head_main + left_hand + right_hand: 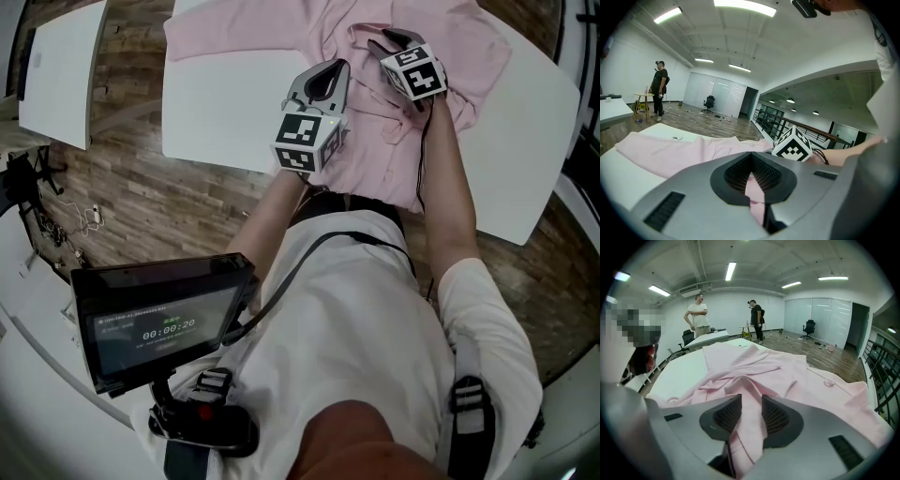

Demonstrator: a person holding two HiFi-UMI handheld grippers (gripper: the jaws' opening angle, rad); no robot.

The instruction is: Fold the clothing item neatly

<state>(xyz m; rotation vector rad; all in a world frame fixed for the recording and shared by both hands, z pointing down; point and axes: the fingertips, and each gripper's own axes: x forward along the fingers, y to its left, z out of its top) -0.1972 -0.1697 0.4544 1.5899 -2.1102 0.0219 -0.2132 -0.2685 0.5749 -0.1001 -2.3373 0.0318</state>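
The shirt (pixel 375 56) runs off the head view's top edge, its near hem lies hidden behind the person's arms and torso, the fold in the left gripper (pixel 751 164) disappears between its closed jaws, and the print above the screen's (pixel 159 328) timer is too small to read.

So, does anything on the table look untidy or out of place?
Yes: the pink shirt lies bunched and wrinkled on the white table, not spread flat, with creased folds heaped in its middle.
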